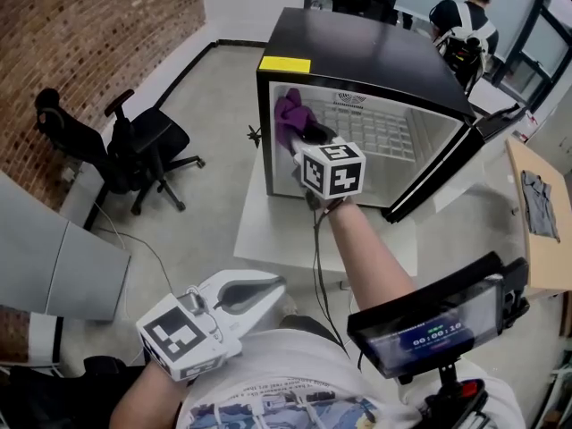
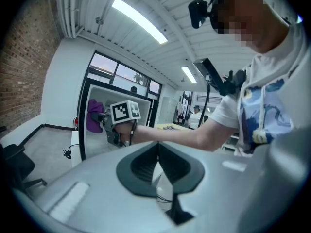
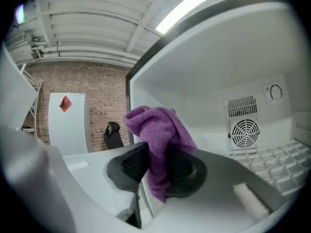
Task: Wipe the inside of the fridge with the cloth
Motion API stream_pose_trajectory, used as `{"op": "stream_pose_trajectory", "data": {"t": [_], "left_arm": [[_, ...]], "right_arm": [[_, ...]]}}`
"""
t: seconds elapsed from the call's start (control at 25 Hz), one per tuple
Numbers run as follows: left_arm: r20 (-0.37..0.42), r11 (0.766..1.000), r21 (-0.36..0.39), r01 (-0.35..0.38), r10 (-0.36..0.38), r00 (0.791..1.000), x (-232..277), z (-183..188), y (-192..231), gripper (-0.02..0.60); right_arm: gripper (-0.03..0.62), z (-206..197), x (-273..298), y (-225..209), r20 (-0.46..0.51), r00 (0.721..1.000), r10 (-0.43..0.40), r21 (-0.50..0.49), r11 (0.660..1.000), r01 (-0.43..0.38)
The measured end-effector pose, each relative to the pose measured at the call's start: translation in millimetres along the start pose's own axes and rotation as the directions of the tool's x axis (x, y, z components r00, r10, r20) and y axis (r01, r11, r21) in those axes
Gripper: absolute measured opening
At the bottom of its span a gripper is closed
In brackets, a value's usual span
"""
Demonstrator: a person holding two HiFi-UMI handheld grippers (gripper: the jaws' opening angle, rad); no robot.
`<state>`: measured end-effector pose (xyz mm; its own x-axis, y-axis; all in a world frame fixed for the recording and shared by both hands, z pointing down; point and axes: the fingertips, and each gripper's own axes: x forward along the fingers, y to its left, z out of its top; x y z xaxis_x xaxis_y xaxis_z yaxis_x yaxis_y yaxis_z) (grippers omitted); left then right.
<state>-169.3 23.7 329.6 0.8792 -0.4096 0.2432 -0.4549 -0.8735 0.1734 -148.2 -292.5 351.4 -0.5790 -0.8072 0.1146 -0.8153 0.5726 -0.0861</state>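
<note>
A small black fridge (image 1: 357, 47) stands on a white table (image 1: 268, 239), its door (image 1: 451, 168) swung open to the right. My right gripper (image 1: 308, 137) reaches inside at the upper left and is shut on a purple cloth (image 1: 288, 114), which sits by the left inner wall. In the right gripper view the cloth (image 3: 158, 135) bulges out between the closed jaws of the right gripper (image 3: 155, 166), with the fan vent (image 3: 245, 132) on the back wall. My left gripper (image 1: 259, 291) is shut on nothing, low by my torso. The left gripper (image 2: 158, 152) looks toward the fridge (image 2: 83, 125).
Two black office chairs (image 1: 134, 146) stand left of the fridge by a brick wall. A person with a backpack (image 1: 465, 29) sits beyond the fridge. A wooden table with a grey cloth (image 1: 539, 202) is at the right. A screen device (image 1: 438, 324) hangs at my chest.
</note>
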Motion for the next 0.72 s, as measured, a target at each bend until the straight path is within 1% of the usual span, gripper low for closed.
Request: {"op": "stream_pose_trajectory", "data": {"t": [0.2, 0.36, 0.44, 0.52, 0.64, 0.72], "left_arm": [[0.01, 0.999, 0.012, 0.036, -0.036, 0.999, -4.4, -3.0, -17.0, 0.006], [0.007, 0.998, -0.004, 0.063, -0.063, 0.998, -4.2, -7.1, -25.1, 0.006], [0.002, 0.996, -0.009, 0.083, -0.083, 0.997, -0.6, -9.5, -27.6, 0.006], [-0.004, 0.994, -0.005, 0.108, -0.108, 0.994, 4.7, -10.5, -28.7, 0.006], [-0.01, 0.992, -0.012, 0.125, -0.125, 0.992, 13.4, -8.0, -24.9, 0.006], [-0.014, 0.99, -0.009, 0.139, -0.139, 0.99, 19.2, -6.5, -20.9, 0.006]], "right_arm": [[0.081, -4.3, -22.7, 16.3, 0.002, 1.0, 0.007, -0.004, 1.0, -0.007], [0.081, 0.1, -46.6, 7.4, 0.021, 0.999, -0.037, -0.007, 0.999, 0.037], [0.081, 5.2, -61.5, -10.3, 0.037, 0.995, -0.088, -0.007, 0.996, 0.088], [0.081, 11.5, -76.0, -36.1, 0.053, 0.986, -0.156, -0.013, 0.988, 0.156], [0.08, 19.7, -93.3, -79.2, 0.057, 0.964, -0.26, -0.047, 0.964, 0.263], [0.081, 26.4, -104.0, -108.7, 0.059, 0.943, -0.328, -0.068, 0.941, 0.332]]}}
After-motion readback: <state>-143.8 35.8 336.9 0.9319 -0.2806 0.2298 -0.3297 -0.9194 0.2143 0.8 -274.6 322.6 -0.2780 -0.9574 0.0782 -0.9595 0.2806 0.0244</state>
